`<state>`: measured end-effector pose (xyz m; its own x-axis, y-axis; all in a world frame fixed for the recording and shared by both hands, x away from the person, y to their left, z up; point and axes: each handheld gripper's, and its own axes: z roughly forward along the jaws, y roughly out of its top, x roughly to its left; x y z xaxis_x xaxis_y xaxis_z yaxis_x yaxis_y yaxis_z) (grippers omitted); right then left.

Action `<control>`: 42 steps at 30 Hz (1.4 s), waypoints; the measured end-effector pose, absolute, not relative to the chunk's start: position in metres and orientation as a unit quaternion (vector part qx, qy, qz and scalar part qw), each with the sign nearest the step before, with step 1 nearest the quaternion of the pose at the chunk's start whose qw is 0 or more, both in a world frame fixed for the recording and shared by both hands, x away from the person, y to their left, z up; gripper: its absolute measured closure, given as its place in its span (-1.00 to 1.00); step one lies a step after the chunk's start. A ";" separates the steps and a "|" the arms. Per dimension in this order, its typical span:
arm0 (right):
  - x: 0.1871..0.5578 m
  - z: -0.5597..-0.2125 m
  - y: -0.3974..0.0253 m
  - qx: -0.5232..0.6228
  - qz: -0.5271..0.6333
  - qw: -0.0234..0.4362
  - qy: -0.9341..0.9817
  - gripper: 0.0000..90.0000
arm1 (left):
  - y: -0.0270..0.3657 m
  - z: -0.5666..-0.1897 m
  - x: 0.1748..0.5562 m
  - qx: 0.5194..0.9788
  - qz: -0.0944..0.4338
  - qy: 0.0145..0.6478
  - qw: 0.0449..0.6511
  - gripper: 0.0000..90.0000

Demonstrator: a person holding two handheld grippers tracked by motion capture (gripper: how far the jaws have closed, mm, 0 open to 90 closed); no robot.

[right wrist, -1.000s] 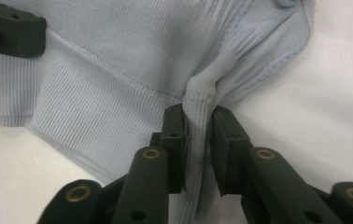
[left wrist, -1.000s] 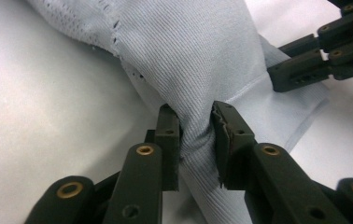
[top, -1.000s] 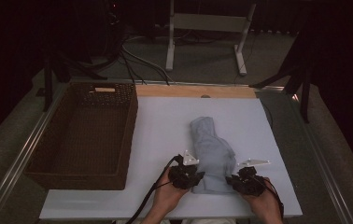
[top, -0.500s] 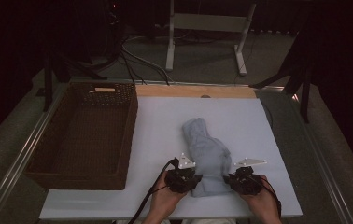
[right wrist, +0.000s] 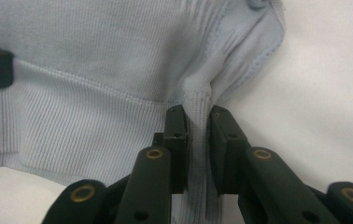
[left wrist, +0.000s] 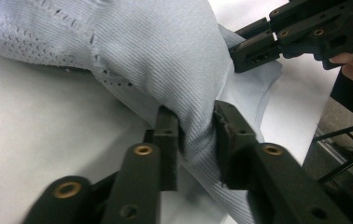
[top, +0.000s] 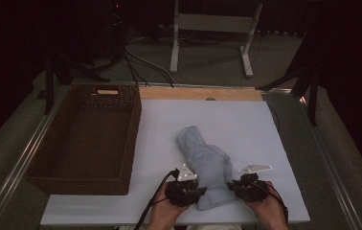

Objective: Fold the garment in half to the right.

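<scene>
A pale blue knit garment [top: 204, 163] lies bunched on the white table top [top: 246, 129], near the front edge. My left gripper [top: 188, 188] is shut on a fold of the garment [left wrist: 165, 70] at its near left side, cloth pinched between the jaws [left wrist: 195, 135]. My right gripper [top: 243, 186] is shut on the ribbed hem of the garment [right wrist: 100, 70] at its near right side [right wrist: 198, 135]. In the left gripper view the right gripper [left wrist: 277, 42] shows beyond the cloth, held by a hand.
A dark woven basket [top: 85, 139] stands open at the left of the table. A wooden strip [top: 198, 93] runs along the far edge. Metal rails [top: 21, 163] flank the table, and stands and cables lie on the floor beyond.
Both grippers have drawn back toward the front edge with the garment's near end, and the garment now lies longer and slanted from the middle toward them.
</scene>
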<state>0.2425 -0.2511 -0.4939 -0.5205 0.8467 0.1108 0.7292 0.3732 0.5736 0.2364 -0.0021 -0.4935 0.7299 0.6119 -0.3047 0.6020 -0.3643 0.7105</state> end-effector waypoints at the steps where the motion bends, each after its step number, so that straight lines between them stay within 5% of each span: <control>1: 0.243 -0.494 -0.251 0.479 0.290 0.101 0.822 0.75 | -0.001 -0.493 0.238 0.824 0.005 0.369 0.430 0.51; 6: 0.243 -0.494 -0.253 0.480 0.292 0.101 0.821 0.75 | 0.006 -0.489 0.246 0.814 0.018 0.381 0.439 -0.02; 16: 0.243 -0.495 -0.253 0.476 0.290 0.108 0.824 0.75 | 0.019 -0.475 0.266 0.788 0.045 0.402 0.465 -0.46; 31: 0.245 -0.494 -0.256 0.473 0.289 0.120 0.823 0.74 | 0.020 -0.465 0.290 0.782 0.075 0.408 0.465 -0.56; 33: 0.245 -0.494 -0.256 0.474 0.289 0.119 0.823 0.74 | 0.020 -0.465 0.294 0.782 0.073 0.406 0.466 -0.75; 42: 0.245 -0.493 -0.257 0.472 0.289 0.123 0.824 0.74 | 0.022 -0.463 0.307 0.774 0.081 0.412 0.474 -0.90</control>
<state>0.2452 -0.2566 -0.4933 -0.5247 0.8484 0.0696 0.7058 0.3879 0.5928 0.3074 0.0224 -0.4632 0.6476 0.7143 -0.2653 0.5606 -0.2109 0.8008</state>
